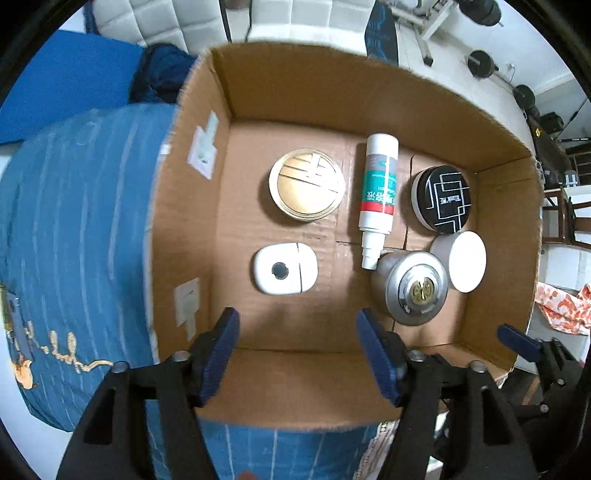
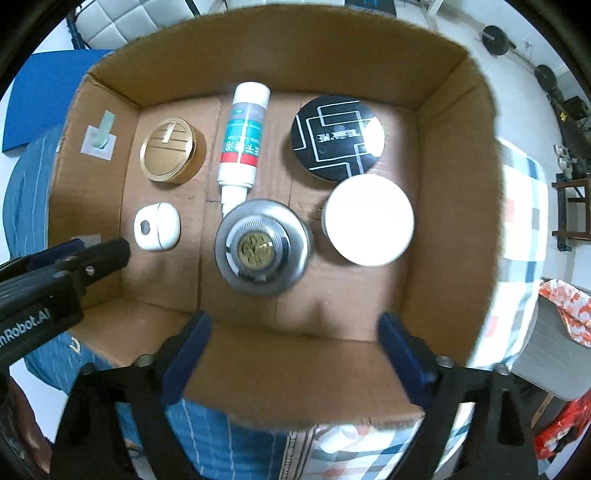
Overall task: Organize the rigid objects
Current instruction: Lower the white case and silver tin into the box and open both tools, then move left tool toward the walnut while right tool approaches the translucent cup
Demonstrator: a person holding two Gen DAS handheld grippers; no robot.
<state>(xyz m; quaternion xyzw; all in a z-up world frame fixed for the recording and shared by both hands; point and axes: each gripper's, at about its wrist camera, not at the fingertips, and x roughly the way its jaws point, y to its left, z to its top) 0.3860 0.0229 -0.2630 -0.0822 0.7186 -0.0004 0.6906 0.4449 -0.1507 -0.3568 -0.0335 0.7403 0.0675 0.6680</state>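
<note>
While both the left gripper (image 1: 297, 354) and right gripper (image 2: 295, 354) hang spread and empty, the silver knob (image 2: 263, 246) stands ahead between the right fingers (image 2: 188, 350), inside the cardboard box (image 2: 454, 206).

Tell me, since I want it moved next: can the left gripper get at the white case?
Probably yes. The left gripper is open and empty above the box, and the white case lies just ahead of its fingers with bare cardboard around it.

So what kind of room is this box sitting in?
Probably a bedroom that doubles as a home gym: the cardboard box rests on blue bedding, a white tufted headboard stands behind it, and dumbbell weights sit on the floor.
</note>
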